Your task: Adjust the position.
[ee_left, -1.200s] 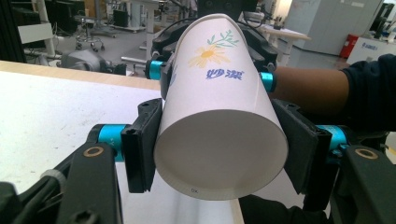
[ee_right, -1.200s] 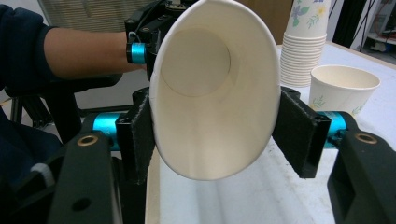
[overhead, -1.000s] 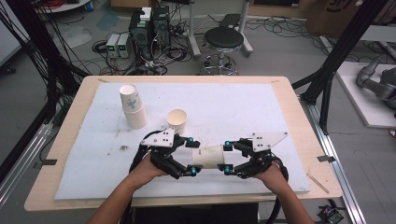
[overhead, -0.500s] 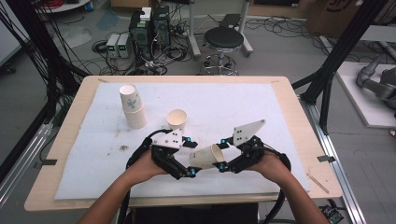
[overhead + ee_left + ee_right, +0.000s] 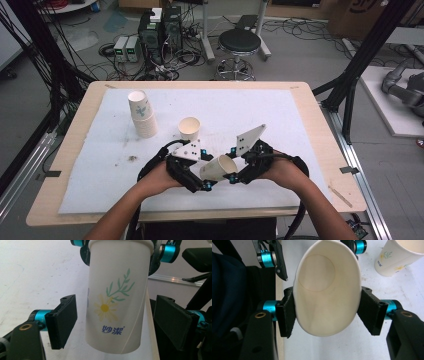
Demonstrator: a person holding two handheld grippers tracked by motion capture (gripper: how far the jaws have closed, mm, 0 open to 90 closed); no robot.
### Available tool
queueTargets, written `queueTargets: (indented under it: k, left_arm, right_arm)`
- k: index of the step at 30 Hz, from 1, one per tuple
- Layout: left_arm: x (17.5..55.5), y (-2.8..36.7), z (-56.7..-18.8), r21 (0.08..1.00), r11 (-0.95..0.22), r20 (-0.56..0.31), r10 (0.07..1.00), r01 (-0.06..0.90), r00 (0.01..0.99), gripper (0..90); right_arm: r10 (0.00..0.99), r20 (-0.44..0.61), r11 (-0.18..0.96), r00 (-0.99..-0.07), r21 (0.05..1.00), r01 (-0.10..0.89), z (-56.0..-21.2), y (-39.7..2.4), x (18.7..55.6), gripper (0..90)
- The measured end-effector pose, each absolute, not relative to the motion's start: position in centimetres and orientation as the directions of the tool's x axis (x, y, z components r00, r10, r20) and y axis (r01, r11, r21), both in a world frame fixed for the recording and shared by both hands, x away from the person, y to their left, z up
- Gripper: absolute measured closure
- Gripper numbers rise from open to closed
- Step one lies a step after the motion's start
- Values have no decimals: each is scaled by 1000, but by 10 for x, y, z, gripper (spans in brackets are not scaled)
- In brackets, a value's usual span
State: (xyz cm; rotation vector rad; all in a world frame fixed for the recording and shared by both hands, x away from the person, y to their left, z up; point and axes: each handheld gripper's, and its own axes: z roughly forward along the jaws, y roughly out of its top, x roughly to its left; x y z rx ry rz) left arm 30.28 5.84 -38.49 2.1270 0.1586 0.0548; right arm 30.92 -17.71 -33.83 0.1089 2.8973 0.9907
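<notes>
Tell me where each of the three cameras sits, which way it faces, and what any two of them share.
High view: above the person's side, looking forward and down on the table; both forearms, left gripper and right gripper.
Left gripper view: rides the left gripper, its jaws clear of the paper cup.
Right gripper view: rides the right gripper, squeezing that cup's rim.
Shared: all three show the cup.

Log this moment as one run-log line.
right gripper: shut on paper cup, rim squeezed oval | left gripper: jaws just closing, cup base between them, pads apart from it | upright cup and cup stack on mat
</notes>
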Motion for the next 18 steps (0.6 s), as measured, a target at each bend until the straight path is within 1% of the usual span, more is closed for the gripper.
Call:
queueTargets:
  k: [15,18]
  left_arm:
    - [305,49,-388,806,-583,-29,132,102,991,222]
    - [305,47,-389,800,-592,-31,128,102,991,243]
  right_arm:
    - [59,-94,856,-994,518,2,-333,-164,310,372]
    - [50,-90,863,-995,505,-3,-333,-161,309,372]
